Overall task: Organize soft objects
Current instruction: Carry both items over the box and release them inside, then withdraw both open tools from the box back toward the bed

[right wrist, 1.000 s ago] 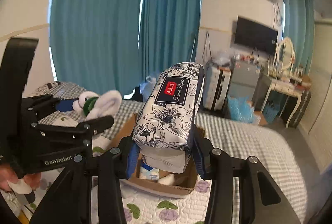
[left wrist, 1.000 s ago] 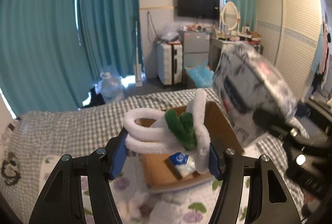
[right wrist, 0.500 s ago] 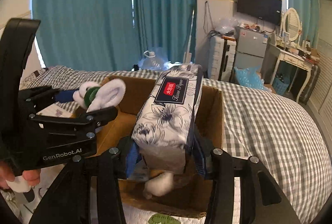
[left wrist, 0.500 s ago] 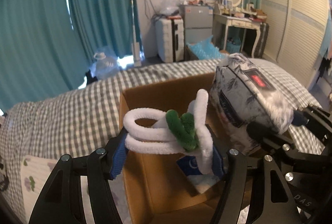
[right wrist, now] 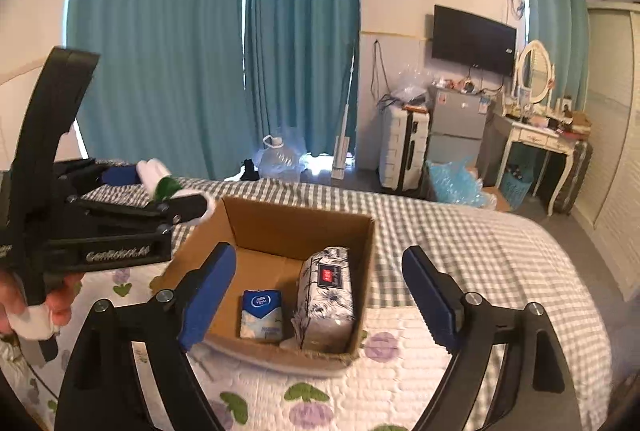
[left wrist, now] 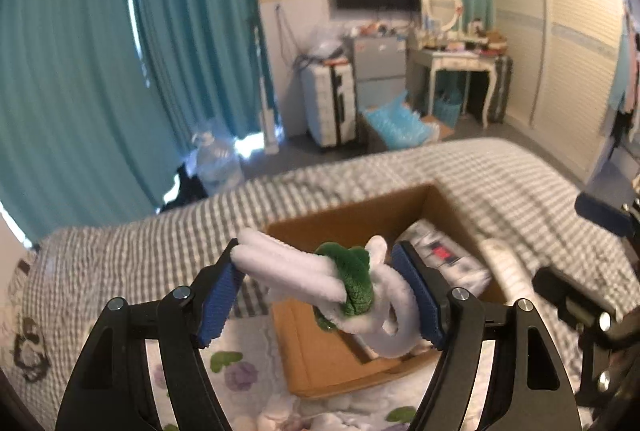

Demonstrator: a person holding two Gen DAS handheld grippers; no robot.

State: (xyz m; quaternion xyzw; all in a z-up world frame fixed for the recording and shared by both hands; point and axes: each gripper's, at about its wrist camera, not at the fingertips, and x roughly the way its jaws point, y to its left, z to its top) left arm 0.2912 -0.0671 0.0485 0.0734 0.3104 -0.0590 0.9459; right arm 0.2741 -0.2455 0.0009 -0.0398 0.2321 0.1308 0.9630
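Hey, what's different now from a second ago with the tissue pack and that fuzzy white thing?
The right gripper has just been opening and let go of the floral tissue pack, which now lies inside the brown cardboard box beside a small blue tissue packet. The left gripper has opened somewhat, yet the white and green fuzzy loop toy stays between its pads, above the box.

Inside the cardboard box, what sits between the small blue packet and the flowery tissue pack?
Nothing: in the right wrist view a bare strip of box floor separates the small blue packet from the tissue pack; they lie side by side, apart.

Tissue pack (right wrist: 326,295) now in box (right wrist: 304,227).
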